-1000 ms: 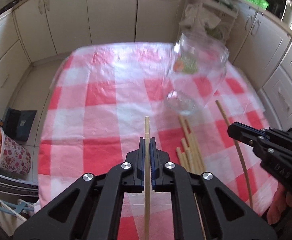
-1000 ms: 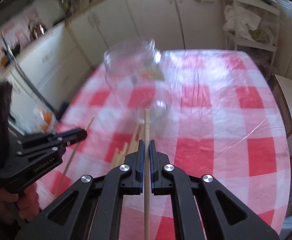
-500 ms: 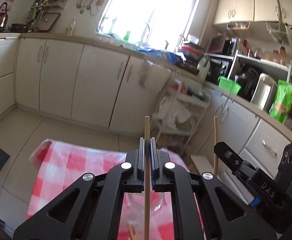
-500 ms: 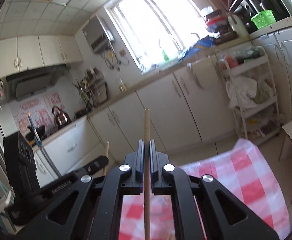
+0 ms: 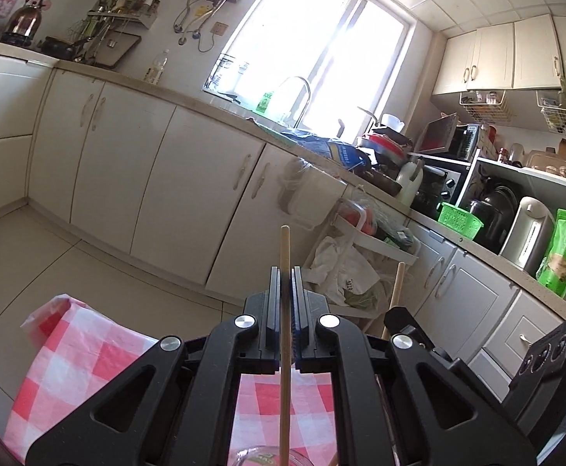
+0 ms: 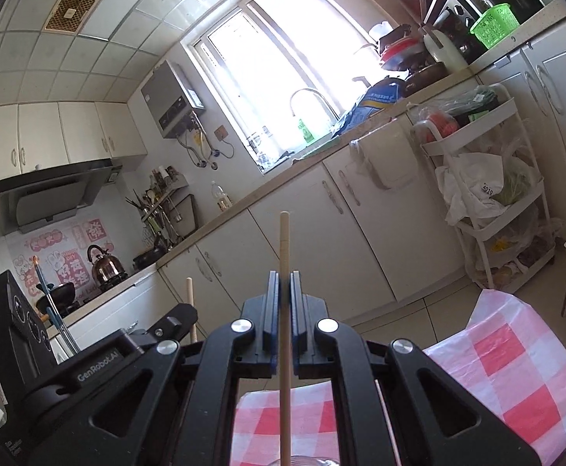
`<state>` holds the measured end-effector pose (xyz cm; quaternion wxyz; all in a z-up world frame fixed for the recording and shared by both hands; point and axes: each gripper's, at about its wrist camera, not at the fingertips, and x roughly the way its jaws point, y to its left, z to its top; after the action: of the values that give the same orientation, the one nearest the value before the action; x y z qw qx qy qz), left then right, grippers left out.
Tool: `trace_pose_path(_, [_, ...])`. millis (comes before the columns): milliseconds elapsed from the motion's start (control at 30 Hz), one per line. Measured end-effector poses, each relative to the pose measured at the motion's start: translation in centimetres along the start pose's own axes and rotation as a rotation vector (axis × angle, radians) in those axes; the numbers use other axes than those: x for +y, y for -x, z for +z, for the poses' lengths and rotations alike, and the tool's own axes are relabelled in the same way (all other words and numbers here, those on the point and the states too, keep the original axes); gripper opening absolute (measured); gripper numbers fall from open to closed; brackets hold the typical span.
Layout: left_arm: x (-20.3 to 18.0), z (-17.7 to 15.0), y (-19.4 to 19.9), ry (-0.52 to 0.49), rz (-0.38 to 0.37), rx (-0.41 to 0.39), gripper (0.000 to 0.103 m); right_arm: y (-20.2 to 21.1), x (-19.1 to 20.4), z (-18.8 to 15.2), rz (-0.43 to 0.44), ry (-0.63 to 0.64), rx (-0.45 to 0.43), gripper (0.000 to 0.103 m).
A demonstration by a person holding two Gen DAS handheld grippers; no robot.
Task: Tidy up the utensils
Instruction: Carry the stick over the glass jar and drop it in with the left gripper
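My left gripper is shut on a wooden chopstick that stands upright between its pads. Its lower end reaches toward the rim of a glass jar at the bottom edge. My right gripper is shut on a second wooden chopstick, also upright, over the jar's rim. Each gripper shows in the other's view: the right one with its chopstick, the left one with its chopstick. Both are raised above the red-and-white checked tablecloth.
White kitchen cabinets and a cluttered counter run behind the table. A white trolley with bags stands by the cabinets. The tablecloth's far edge drops to the tiled floor.
Both grippers have lifted and tilted up from facing the table to facing the kitchen wall. The chopsticks now stand upright over the jar, which has slid to the bottom edge of both views.
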<state>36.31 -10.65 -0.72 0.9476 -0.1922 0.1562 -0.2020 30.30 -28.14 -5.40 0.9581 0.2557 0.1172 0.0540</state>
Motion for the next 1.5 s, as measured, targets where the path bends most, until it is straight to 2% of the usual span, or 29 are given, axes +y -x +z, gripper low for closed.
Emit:
trace_pose_path(233, [0.9, -2.4, -1.5, -0.015, 0.025, -0.010, 0.005, -0.8, -1.0, -1.7, -0.011, 0.018, 0.025, 0.006])
trace_pose_path(500, [1.4, -4.2, -0.9, -0.062, 0.027, 0.008, 0.005, -0.6, -0.2, -3.1, -0.007, 0.039, 0.064, 0.006])
trace_pose_path(933, [1.2, -7.0, 3.4, -0.178, 0.018, 0.141, 0.005, 3.3, 1.4, -5.7, -0.040, 0.081, 0.163, 0.006])
trace_pose_path(1100, [0.5, -7.4, 5.1, -0.231, 0.005, 0.202, 0.006, 4.4, 2.4, -6.5, -0.045, 0.130, 0.233, 0.007])
trace_pose_path(1133, [0.4, -7.4, 5.3, -0.239, 0.009, 0.209, 0.008, 4.5, 2.4, -6.7, -0.047, 0.132, 0.252, 0.013])
trace_pose_path(1167, [0.4, -7.3, 5.9, -0.249, 0.023, 0.214, 0.011, 5.0, 2.5, -6.7, -0.058, 0.134, 0.255, 0.027])
trace_pose_path(1200, [0.5, -7.3, 6.4, -0.248, 0.026, 0.219, 0.014, 5.4, 2.5, -6.6, -0.066, 0.138, 0.251, 0.030])
trace_pose_path(1267, [0.8, -7.1, 7.7, -0.241, 0.044, 0.224, 0.031, 6.9, 2.8, -6.2, -0.069, 0.146, 0.238, 0.032])
trace_pose_path(1333, [1.0, -7.0, 8.9, -0.238, 0.062, 0.222, 0.039, 8.4, 3.1, -6.1, -0.078, 0.149, 0.237, 0.032])
trace_pose_path(1400, [1.4, -7.0, 10.3, -0.227, 0.071, 0.234, 0.043, 10.0, 3.1, -6.4, -0.086, 0.142, 0.251, 0.032])
trace_pose_path(1500, [1.9, -7.3, 12.4, -0.215, 0.079, 0.250, 0.046, 12.2, 2.9, -7.7, -0.099, 0.132, 0.317, 0.032])
